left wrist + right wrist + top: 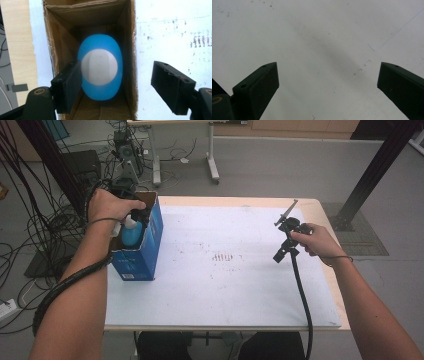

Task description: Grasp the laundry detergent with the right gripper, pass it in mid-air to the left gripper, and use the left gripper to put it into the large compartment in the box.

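The left gripper (pixel 115 87) had its fingers spread, freeing the blue bottle (pixel 100 67) upright inside the box (pixel 133 37); the right gripper (pixel 328 87) hung spread, idle.

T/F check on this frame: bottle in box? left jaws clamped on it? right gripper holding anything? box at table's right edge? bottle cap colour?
1. The blue bottle stands inside the open cardboard box. True.
2. The left gripper is clamped on the bottle. False: its jaws are spread, one by the cap and the other out past the box wall, so there is no grip.
3. The right gripper holds a tool. False: its jaws are open over the bare white table with nothing between them.
4. The box sits at the table's right edge. False: in the high view it is at the left edge, under the left hand.
5. The bottle's cap is white. True.
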`<state>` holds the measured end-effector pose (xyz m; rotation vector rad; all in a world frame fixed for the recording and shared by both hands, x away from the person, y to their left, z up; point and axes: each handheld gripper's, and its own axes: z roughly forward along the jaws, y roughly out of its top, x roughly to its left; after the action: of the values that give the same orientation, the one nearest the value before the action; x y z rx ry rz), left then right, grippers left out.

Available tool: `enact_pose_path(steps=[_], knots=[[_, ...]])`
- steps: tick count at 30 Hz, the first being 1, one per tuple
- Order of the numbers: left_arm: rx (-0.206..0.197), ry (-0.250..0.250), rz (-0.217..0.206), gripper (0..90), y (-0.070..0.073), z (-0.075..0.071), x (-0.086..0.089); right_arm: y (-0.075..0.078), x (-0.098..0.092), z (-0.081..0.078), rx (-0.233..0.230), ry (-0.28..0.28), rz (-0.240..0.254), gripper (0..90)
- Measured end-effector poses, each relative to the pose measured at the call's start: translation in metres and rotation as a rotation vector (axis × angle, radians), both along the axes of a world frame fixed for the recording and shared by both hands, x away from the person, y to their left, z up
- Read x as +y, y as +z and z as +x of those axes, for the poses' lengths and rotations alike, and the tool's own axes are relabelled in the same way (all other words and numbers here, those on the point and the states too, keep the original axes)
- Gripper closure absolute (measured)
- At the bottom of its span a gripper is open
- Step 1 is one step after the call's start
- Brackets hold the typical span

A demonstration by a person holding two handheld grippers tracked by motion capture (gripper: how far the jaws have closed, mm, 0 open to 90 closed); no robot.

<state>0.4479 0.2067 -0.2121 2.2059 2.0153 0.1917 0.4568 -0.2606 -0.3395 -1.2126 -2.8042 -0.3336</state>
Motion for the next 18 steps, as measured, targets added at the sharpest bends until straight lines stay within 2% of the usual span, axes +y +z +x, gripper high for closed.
enact_pose_path(steps=[6,18], knots=[[-0.001,0.001,0.014,21.9,0.011,-0.002,0.001,0.0,0.0,0.0,-0.001,0.003,-0.003,3.5],[-0.026,-0.003,0.038,13.0,0.043,-0.012,0.0,0.0,0.002,0.001,0.002,0.002,-0.002,3.5]])
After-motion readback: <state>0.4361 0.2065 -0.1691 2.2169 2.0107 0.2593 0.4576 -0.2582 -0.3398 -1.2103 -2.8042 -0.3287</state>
